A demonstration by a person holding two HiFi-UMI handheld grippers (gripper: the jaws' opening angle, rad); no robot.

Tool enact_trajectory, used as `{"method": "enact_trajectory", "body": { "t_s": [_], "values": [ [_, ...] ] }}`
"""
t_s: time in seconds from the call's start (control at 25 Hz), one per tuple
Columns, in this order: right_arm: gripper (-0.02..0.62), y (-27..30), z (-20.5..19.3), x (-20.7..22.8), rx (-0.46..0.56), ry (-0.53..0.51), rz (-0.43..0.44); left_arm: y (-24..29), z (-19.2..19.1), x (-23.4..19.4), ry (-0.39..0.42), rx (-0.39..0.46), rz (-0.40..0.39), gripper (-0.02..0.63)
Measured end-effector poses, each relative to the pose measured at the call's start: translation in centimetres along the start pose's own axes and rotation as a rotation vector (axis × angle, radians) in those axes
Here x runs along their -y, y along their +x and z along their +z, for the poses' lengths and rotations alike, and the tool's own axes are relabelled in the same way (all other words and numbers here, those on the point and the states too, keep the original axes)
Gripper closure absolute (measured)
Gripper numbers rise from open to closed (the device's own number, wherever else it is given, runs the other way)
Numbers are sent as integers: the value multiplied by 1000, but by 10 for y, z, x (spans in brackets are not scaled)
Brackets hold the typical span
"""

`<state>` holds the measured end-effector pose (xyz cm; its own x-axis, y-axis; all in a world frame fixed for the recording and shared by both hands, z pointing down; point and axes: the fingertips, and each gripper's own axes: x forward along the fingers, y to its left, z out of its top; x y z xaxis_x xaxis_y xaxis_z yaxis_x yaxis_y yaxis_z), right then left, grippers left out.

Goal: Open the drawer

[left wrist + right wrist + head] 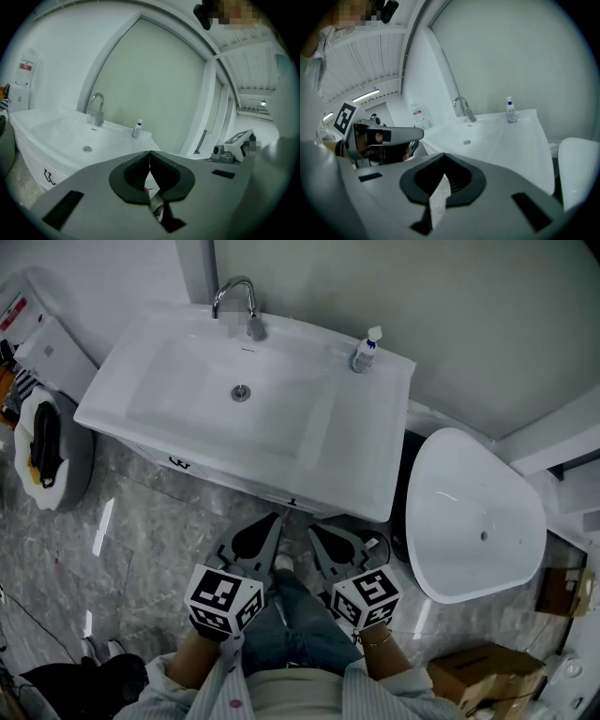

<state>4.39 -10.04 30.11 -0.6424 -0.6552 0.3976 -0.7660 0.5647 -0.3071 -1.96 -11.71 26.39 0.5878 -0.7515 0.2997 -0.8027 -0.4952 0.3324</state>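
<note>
A white vanity with a sink (pixel 248 395) stands against the wall. The cabinet front below its rim carries a dark drawer handle (pixel 178 462), which the left gripper view shows as a dark handle (pixel 48 176) low on the white front. Both grippers hang side by side in front of the vanity, short of its front edge. My left gripper (pixel 275 518) (pixel 149 153) is shut with nothing in it. My right gripper (pixel 314 531) (pixel 443 155) is also shut and empty. Neither one touches the cabinet.
A chrome faucet (pixel 239 301) and a small bottle (pixel 364 351) stand at the sink's back. To the right sits a white oval basin (pixel 473 517), with a cardboard box (pixel 487 676) near it. A round grey bin (pixel 47 446) is at the left. Grey marble floor lies below.
</note>
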Motion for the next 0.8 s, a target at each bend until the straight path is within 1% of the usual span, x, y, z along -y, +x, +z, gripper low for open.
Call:
{"method": "enact_trajectory", "body": {
  "t_s": [0.24, 0.44, 0.64, 0.8],
  "values": [
    [586, 19, -27, 13, -41, -10, -36, 15, -33, -18, 7, -57, -21, 589],
    [586, 39, -58, 28, -80, 11, -49, 31, -71, -34, 3, -117, -31, 589],
    [585, 60, -86, 48, -105, 10, -86, 51, -103, -50, -7, -147, -26, 589],
    [585, 75, -119, 62, -135, 23, -105, 64, -131, -56, -30, -161, -67, 589]
  ]
}}
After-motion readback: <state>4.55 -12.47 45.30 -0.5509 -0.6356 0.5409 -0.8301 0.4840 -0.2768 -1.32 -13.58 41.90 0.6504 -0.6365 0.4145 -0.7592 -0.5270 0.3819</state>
